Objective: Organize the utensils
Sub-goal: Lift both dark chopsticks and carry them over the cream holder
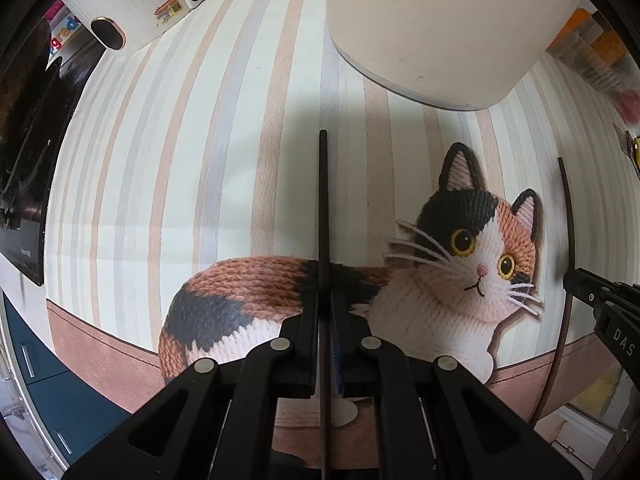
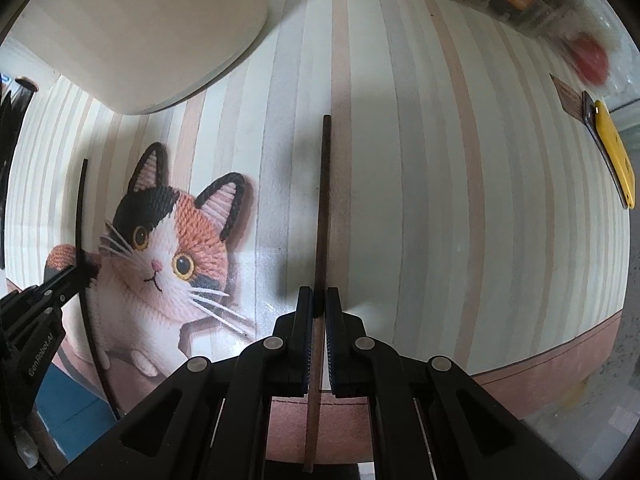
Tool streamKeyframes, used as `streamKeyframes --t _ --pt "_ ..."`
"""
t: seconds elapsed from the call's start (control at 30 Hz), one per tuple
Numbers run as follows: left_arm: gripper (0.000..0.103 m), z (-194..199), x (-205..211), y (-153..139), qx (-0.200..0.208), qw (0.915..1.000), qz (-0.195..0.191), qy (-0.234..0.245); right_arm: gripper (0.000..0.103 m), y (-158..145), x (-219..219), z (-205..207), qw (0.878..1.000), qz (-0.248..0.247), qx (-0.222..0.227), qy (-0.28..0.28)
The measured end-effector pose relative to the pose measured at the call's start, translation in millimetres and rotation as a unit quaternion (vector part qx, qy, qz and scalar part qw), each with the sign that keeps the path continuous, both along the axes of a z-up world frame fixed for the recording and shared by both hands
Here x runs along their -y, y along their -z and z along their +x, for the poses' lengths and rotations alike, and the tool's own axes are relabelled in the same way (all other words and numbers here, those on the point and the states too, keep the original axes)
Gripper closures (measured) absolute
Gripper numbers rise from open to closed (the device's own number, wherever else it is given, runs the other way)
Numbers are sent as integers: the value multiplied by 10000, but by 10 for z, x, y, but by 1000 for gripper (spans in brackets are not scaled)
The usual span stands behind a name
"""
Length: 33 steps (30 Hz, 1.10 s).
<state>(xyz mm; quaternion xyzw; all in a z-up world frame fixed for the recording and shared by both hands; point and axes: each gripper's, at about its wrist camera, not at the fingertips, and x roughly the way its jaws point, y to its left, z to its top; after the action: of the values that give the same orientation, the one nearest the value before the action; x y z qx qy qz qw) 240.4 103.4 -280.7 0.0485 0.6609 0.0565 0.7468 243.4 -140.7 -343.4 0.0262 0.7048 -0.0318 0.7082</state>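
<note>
Left gripper [image 1: 325,312] clamped on dark chopstick [image 1: 323,208]; right gripper [image 2: 319,304] clamped on brown chopstick [image 2: 322,208]. Both sticks project ahead of jaws. Risk: thin sticks pivoting, missing cream holder [image 1: 440,32] rim.

A striped cat-print mat [image 1: 160,160] covers the table, teal floor [image 1: 48,380] below.

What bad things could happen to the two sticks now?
1. Each gripper, left and right, pinches a thin chopstick with a long free end sticking out, so either might twist or slip in the grip.
2. The white holder stands just ahead; a tilted tip could hit its wall instead of going in.
3. Both grippers work side by side, so the chopsticks could knock each other.
</note>
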Motion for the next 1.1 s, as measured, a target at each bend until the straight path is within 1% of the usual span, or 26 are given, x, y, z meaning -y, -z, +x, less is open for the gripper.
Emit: streamKeyframes --t 0.17,0.37,0.53,0.8,0.83,0.9,0.93,1.0,1.1 --pt "100 -19 -38 -24 17 10000 2 -73 97 2 65 -27 9993 268 23 273" --pt "100 -15 -52 -126 128 9999 -10 -104 97 -82 53 -42 9983 408 175 379" --pt "100 -2 -45 -379 410 9991 -80 -106 97 -239 32 -58 9972 487 421 376" --pt "100 -22 -36 -840 956 9953 -151 -74 97 -586 -45 -26 9937 587 918 253" --pt "100 -31 -25 -903 1027 9946 -159 -61 97 -643 91 -33 9932 619 962 229" --pt "100 -52 -68 -996 1118 9936 -150 -41 97 -709 102 -22 9921 647 1055 202" --pt "100 -70 -91 -1028 1156 9932 -157 -37 97 -790 203 -40 9916 664 1090 185" --pt "100 -68 -174 -1081 1252 9920 -143 -29 97 -888 222 5 9901 695 1212 157" --pt "100 -69 -180 -1202 1427 9897 -113 -22 97 -1057 268 60 9874 735 1395 123"
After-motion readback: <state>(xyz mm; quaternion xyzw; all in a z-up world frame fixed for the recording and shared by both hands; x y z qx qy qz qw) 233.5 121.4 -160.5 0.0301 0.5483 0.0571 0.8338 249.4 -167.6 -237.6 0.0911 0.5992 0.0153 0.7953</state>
